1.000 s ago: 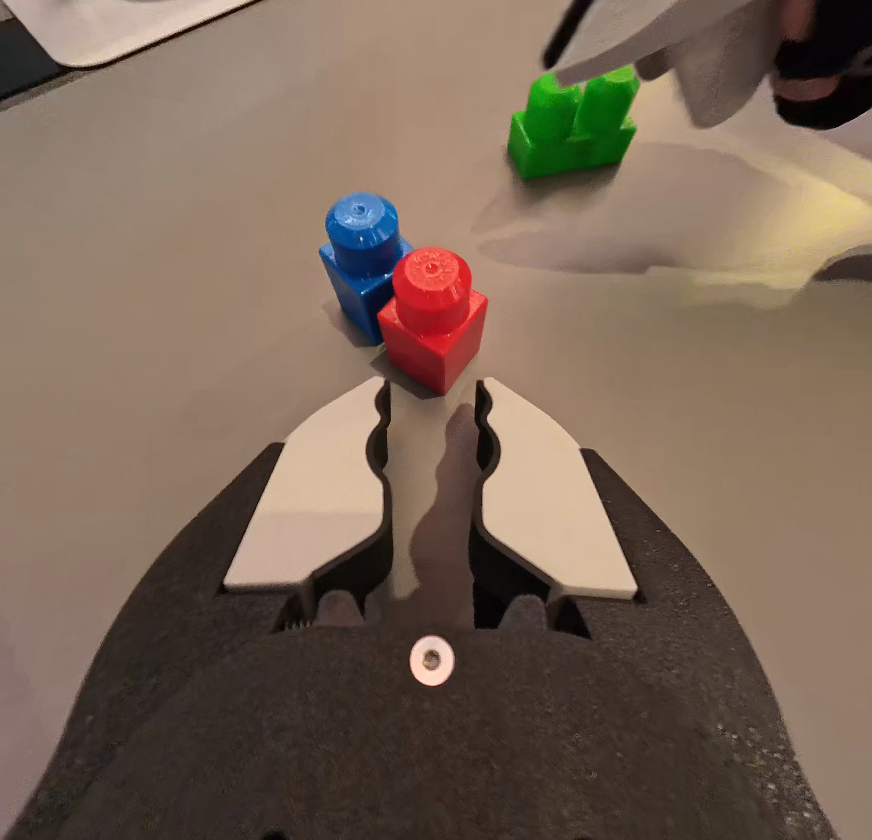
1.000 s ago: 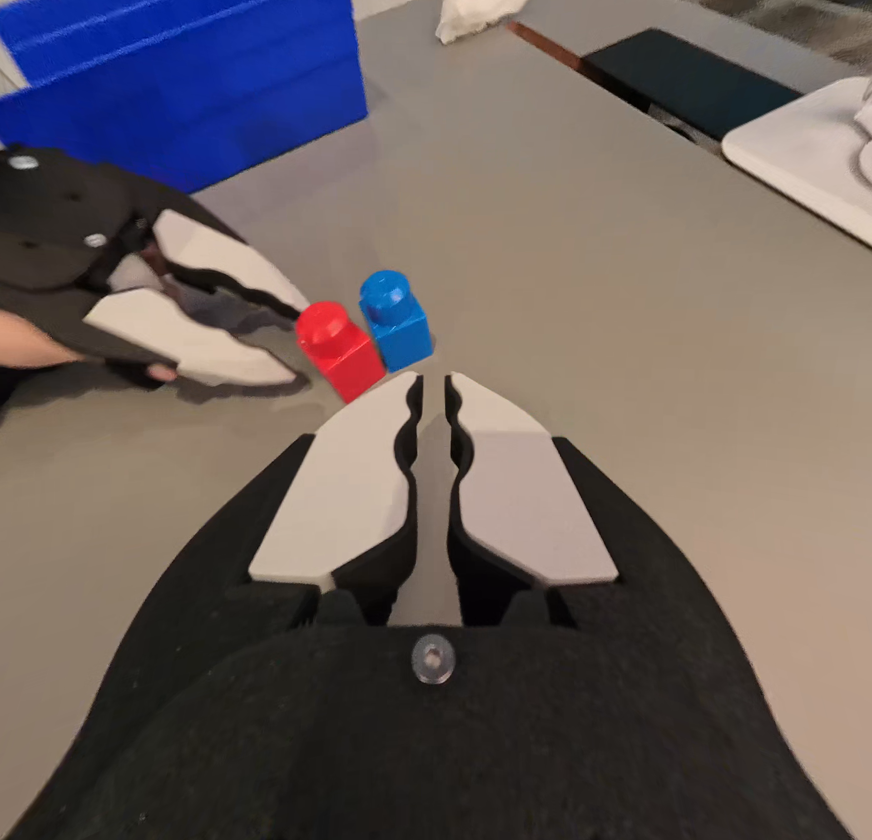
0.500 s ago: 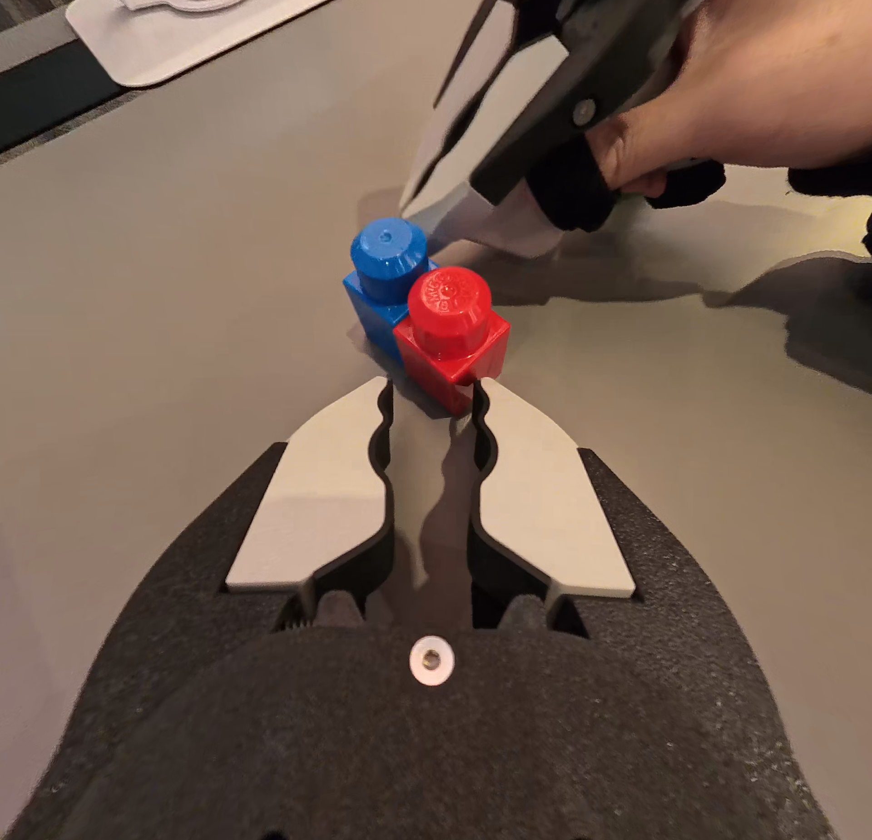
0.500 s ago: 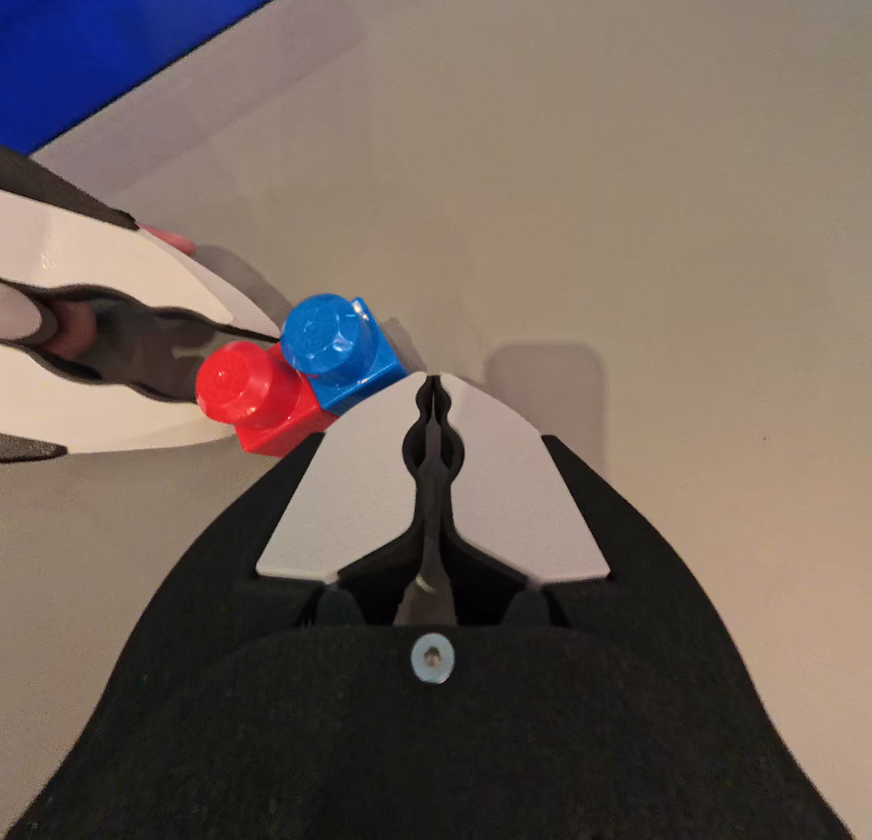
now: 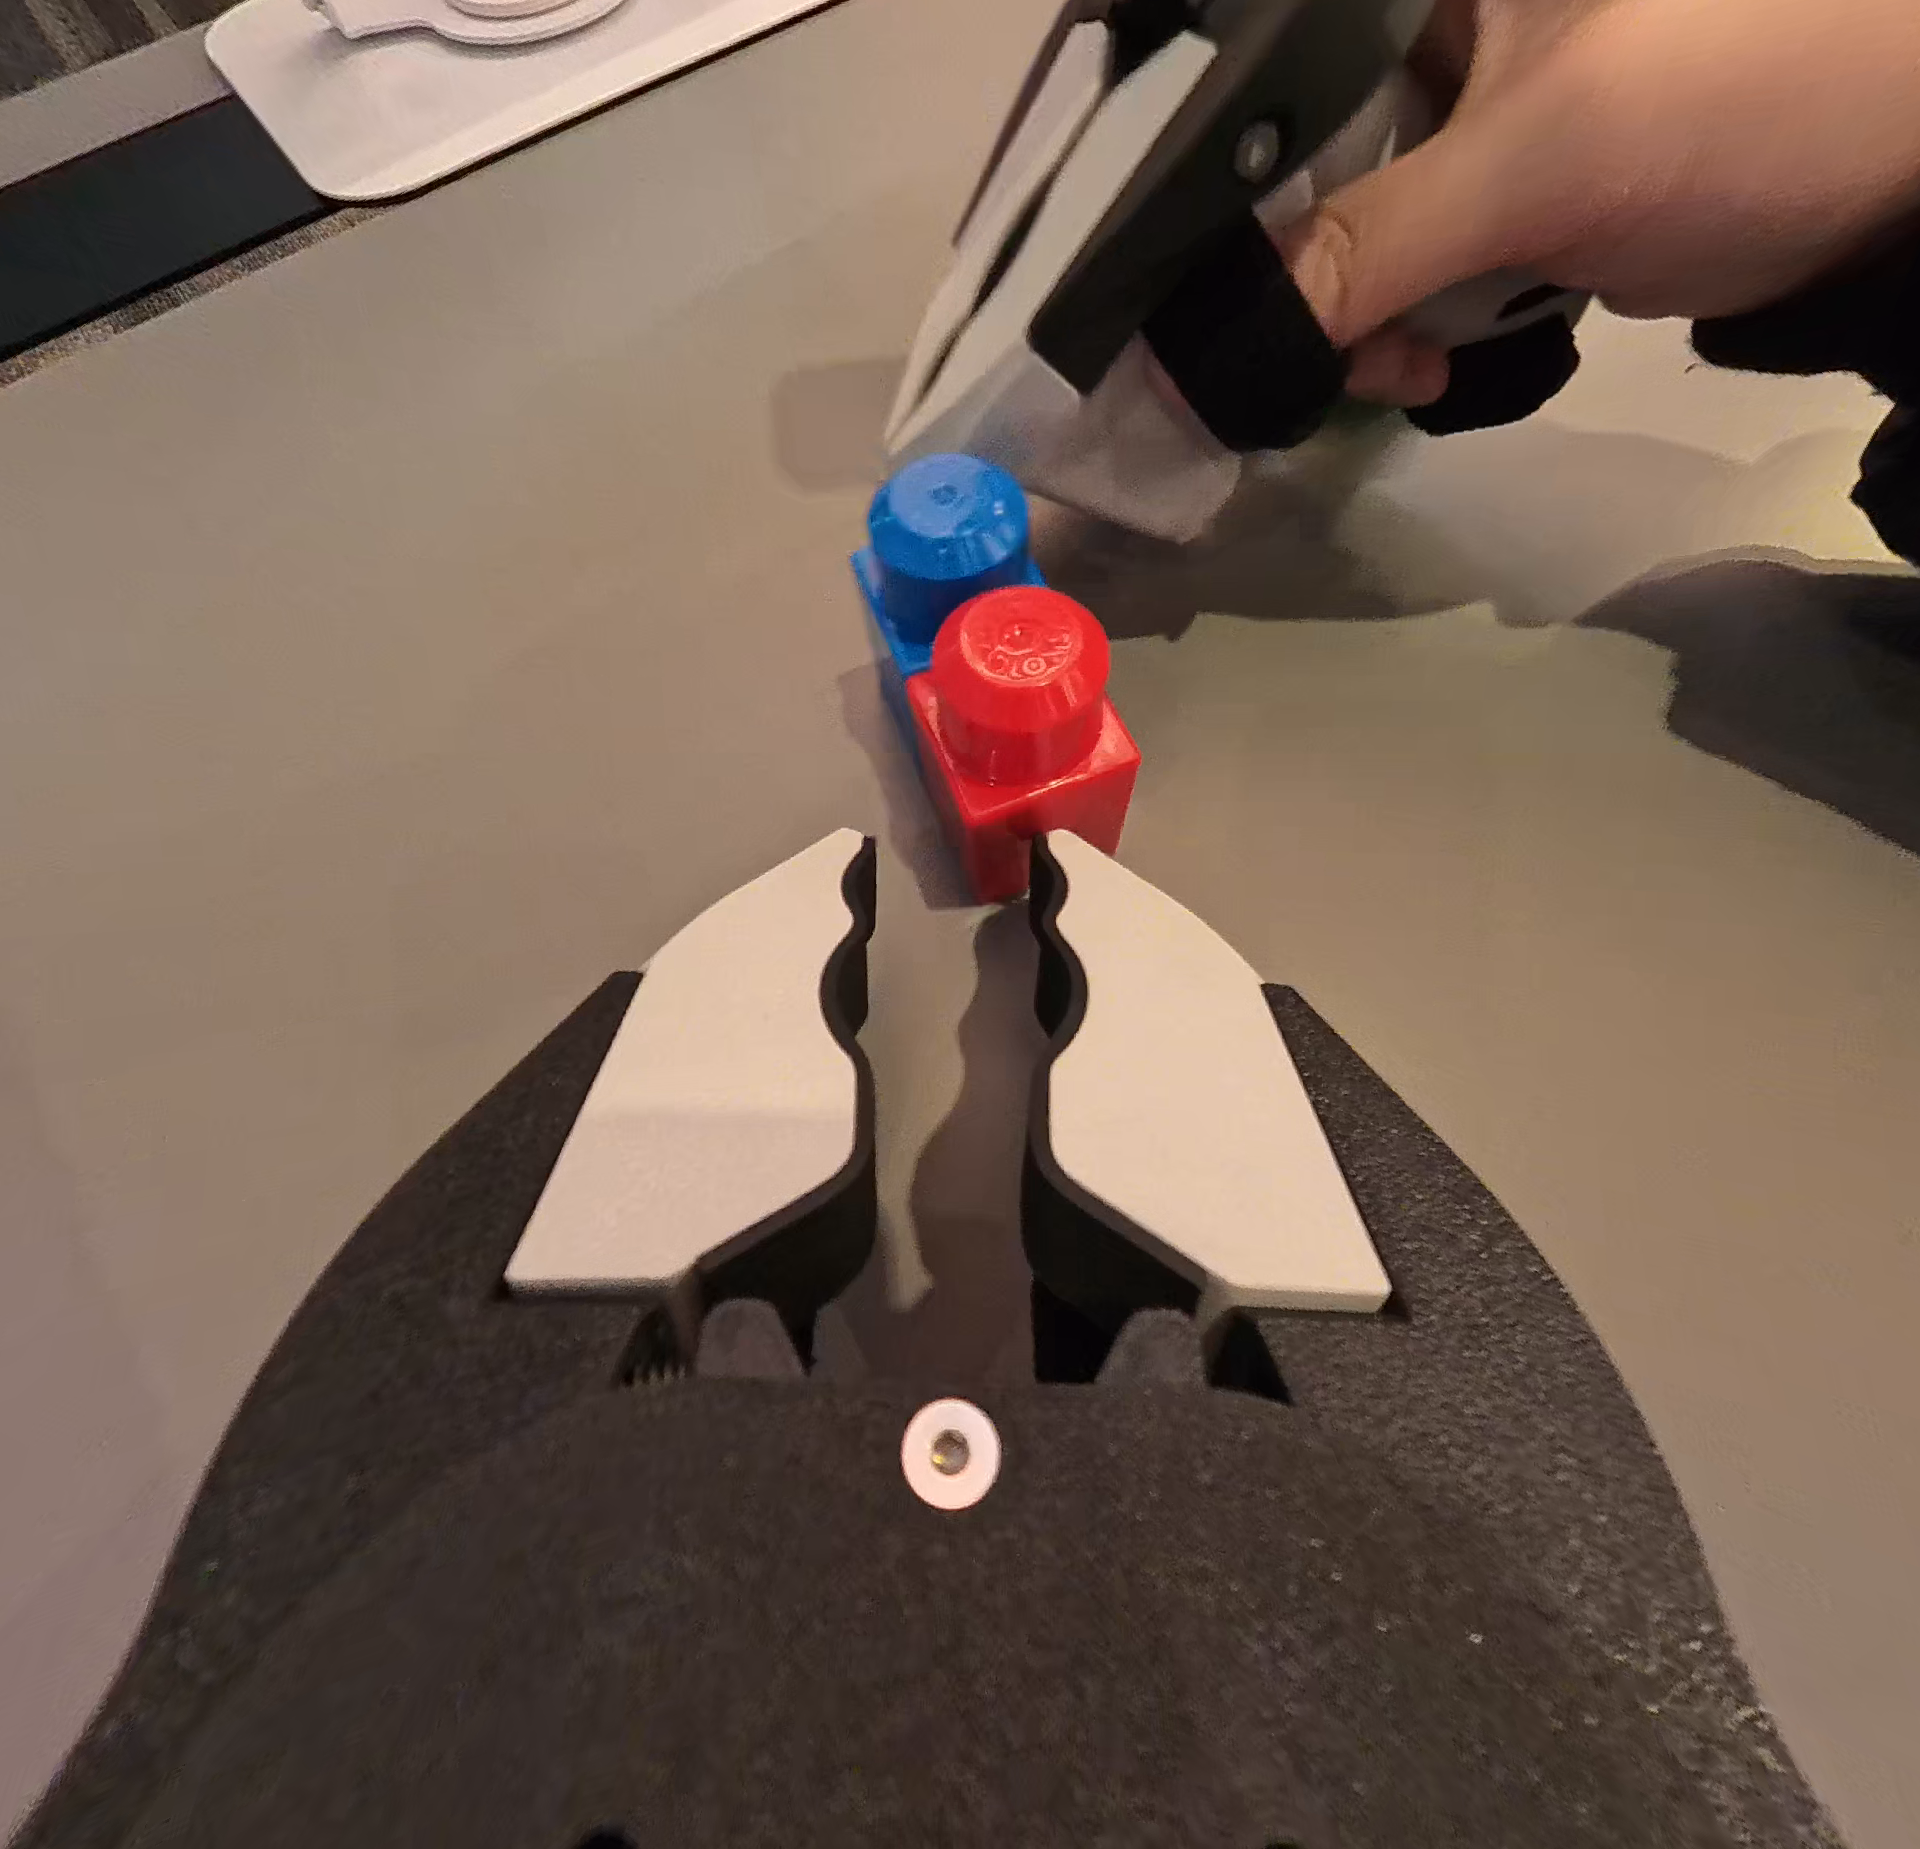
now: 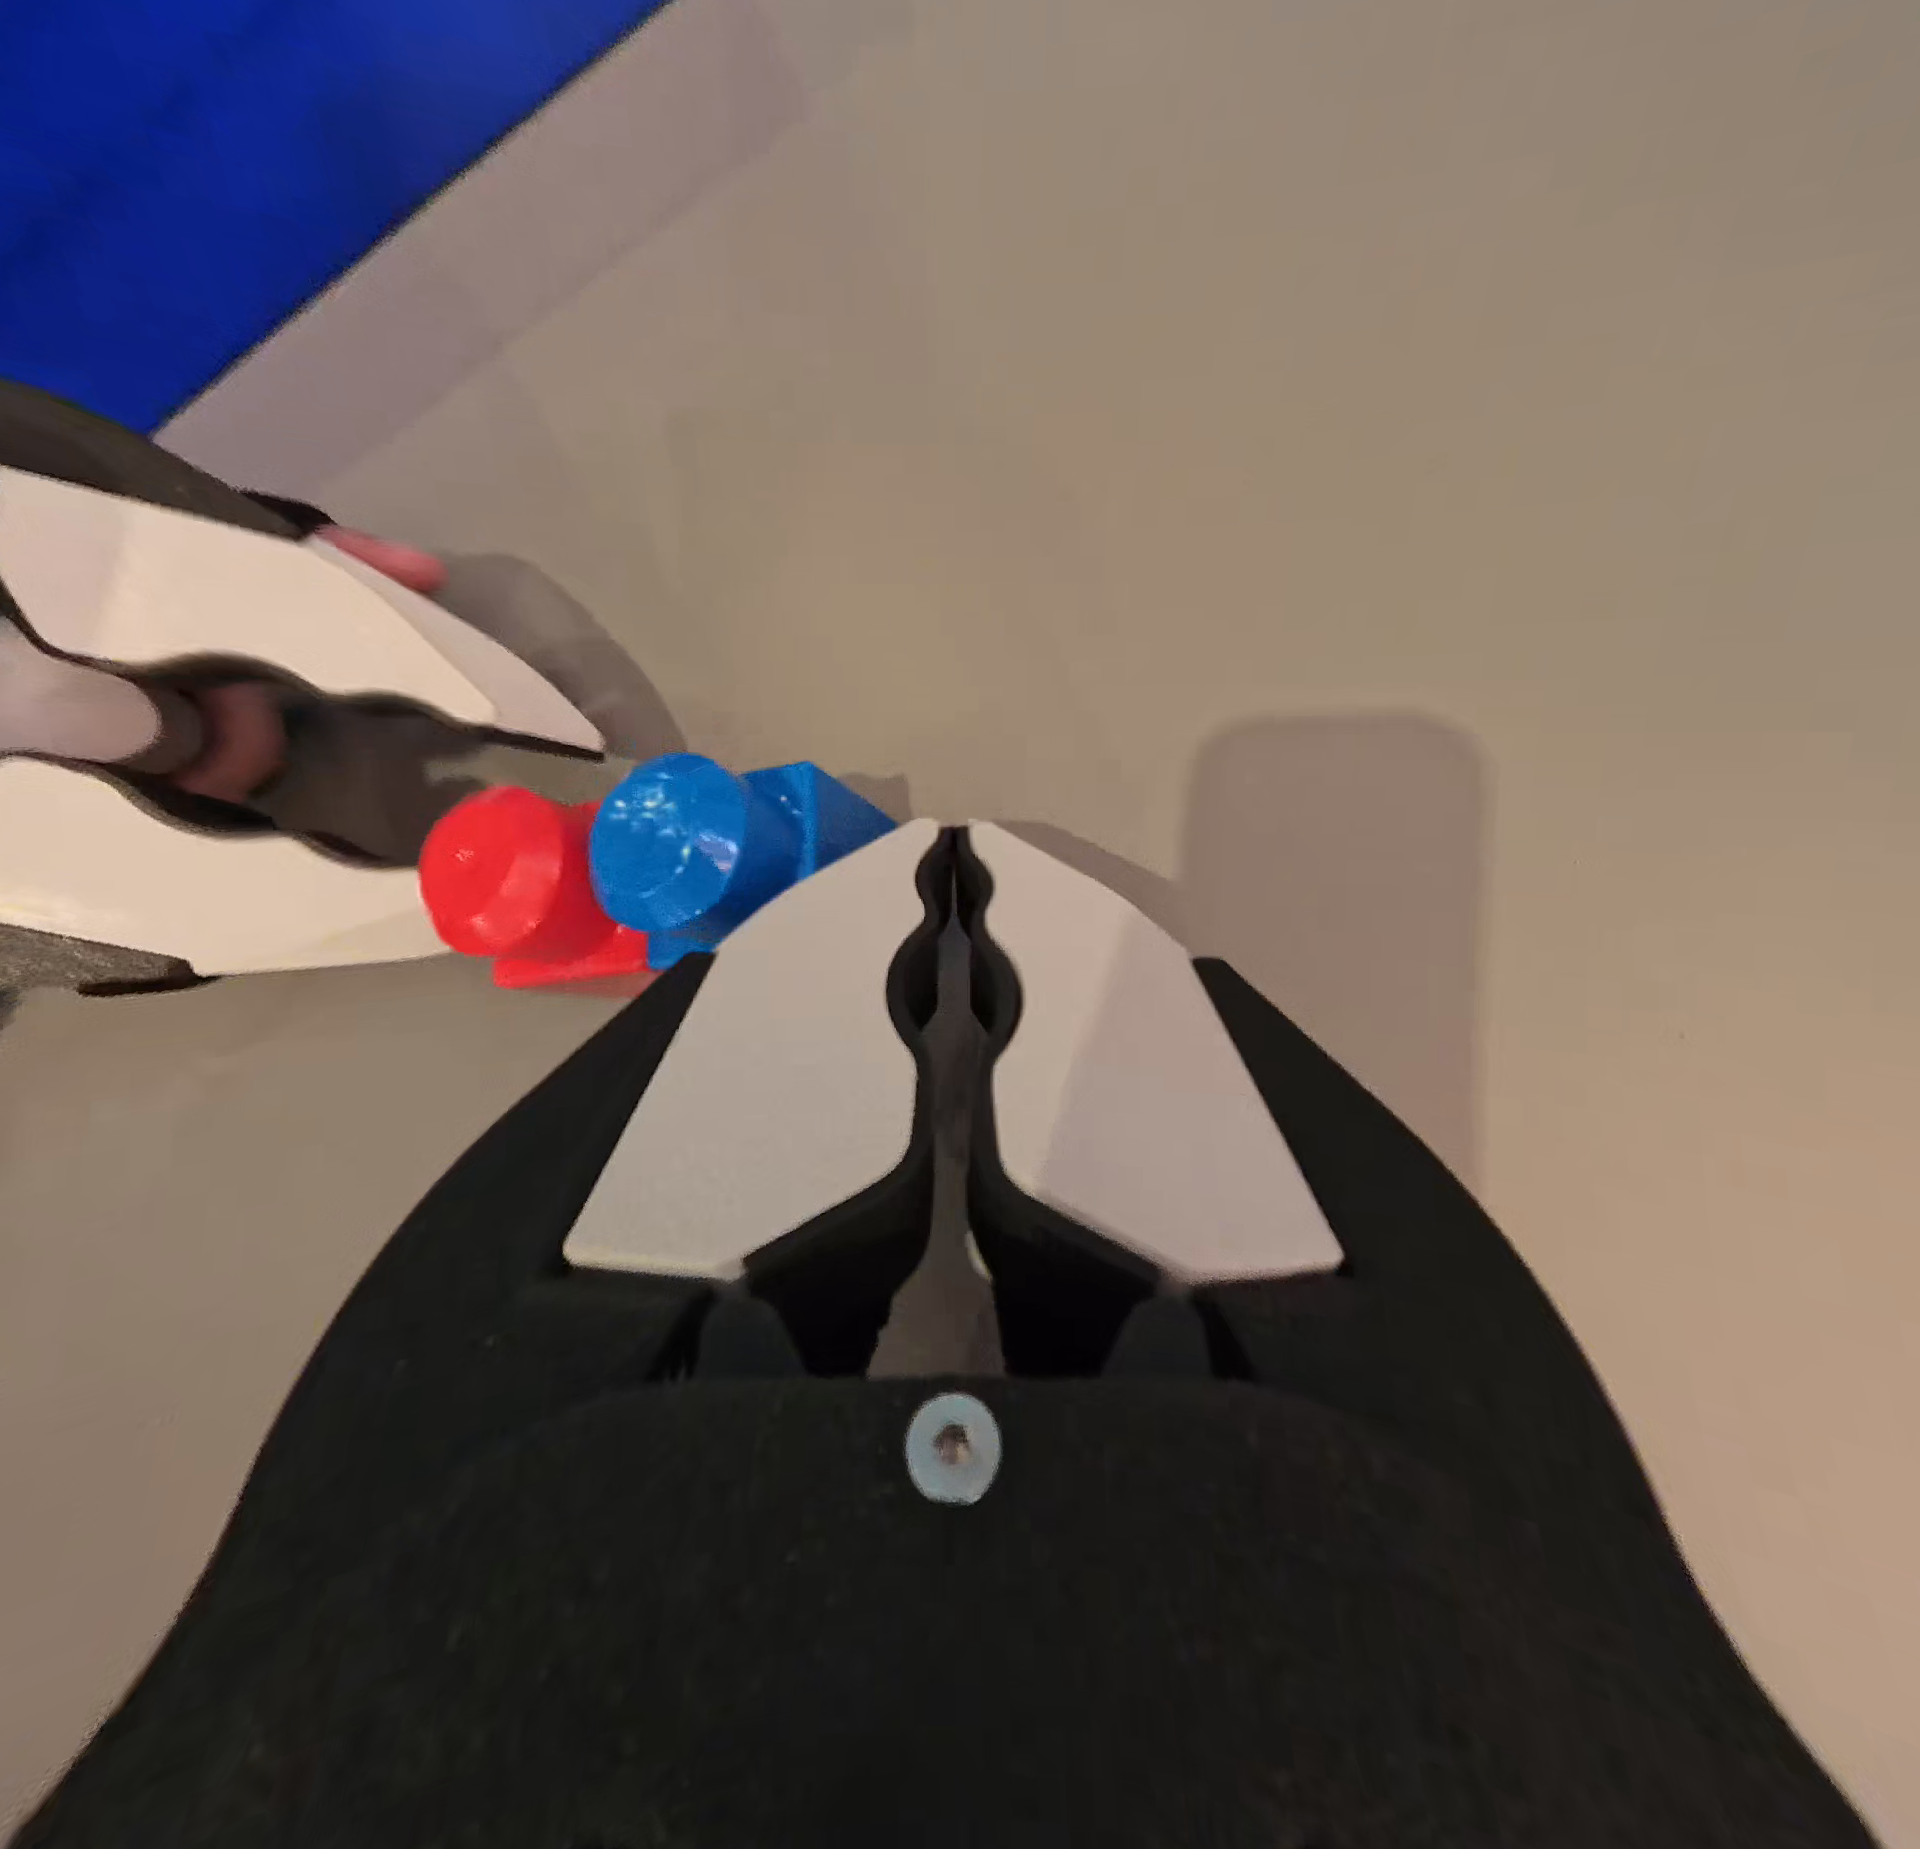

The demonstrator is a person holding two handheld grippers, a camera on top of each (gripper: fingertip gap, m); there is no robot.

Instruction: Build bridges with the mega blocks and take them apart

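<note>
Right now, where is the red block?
In the left wrist view the red block stands on the grey table, touching the blue block behind it, just ahead of the open left tongs.

The red block (image 5: 1023,734) and the blue block (image 5: 940,552) look like glossy moulded plastic with bright highlights on their round studs. They stand on a smooth, matt grey tabletop (image 5: 416,604). The left gripper (image 5: 951,849) has smooth, matt pale-grey fingers (image 5: 727,1061) set in a rough, grainy black foam-like body, with a small shiny metal screw. At the tabletop's far left edge lies a smooth white mat (image 5: 436,116).
</note>
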